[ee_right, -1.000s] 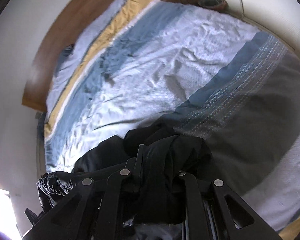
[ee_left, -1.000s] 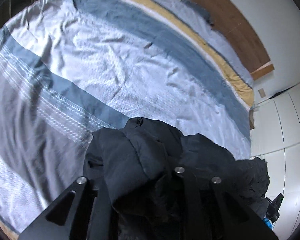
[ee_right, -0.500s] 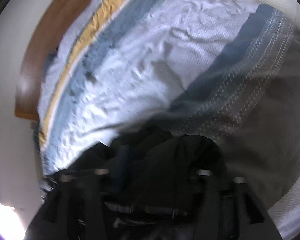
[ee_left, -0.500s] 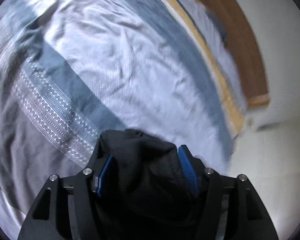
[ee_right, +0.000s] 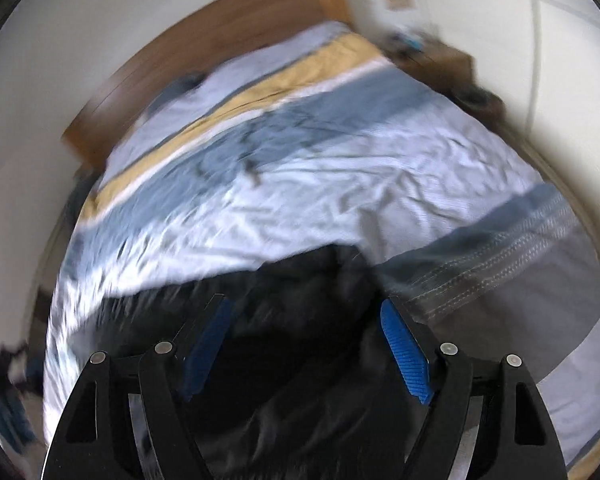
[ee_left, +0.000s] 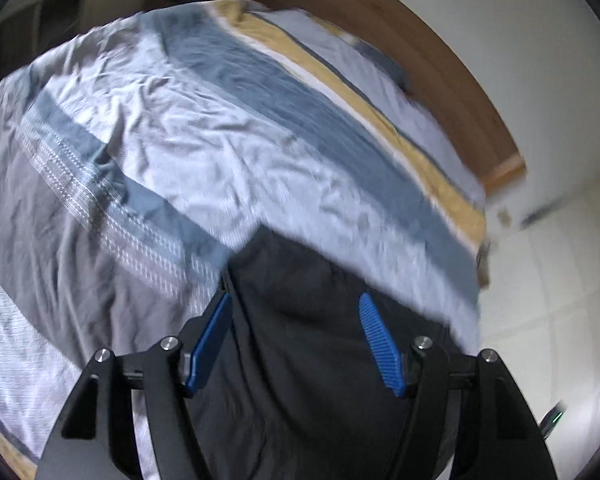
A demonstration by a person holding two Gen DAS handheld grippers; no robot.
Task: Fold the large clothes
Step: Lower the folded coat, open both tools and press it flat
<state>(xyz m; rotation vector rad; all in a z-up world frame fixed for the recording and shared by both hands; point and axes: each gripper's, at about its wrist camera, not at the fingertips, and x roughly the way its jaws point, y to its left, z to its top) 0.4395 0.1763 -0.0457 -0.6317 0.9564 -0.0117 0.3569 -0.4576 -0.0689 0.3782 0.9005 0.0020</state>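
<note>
A black padded jacket [ee_left: 300, 360] lies bunched on the striped bed cover [ee_left: 220, 152], at the near edge of the bed. My left gripper [ee_left: 296, 300] hovers over it with its blue pads [ee_left: 210, 344] spread wide, the cloth showing between them and no pad pressing on it. In the right wrist view the same jacket [ee_right: 284, 360] lies under my right gripper [ee_right: 306, 302]. Its jaws are opening, with black cloth loose between the pads [ee_right: 404, 348]. Both views are blurred by motion.
The bed cover [ee_right: 320, 184] has white, blue, yellow and grey bands, with a wooden headboard [ee_right: 220, 40] at the far end. A nightstand [ee_right: 440, 56] with small items stands beside it. White cupboard doors [ee_left: 560, 280] rise at the right. Dark things lie on the floor [ee_right: 4, 400].
Both grippers were shut on bunches of the black jacket and now stand wide apart, having let go. Both have lifted and drawn back, and the right view has rolled.
</note>
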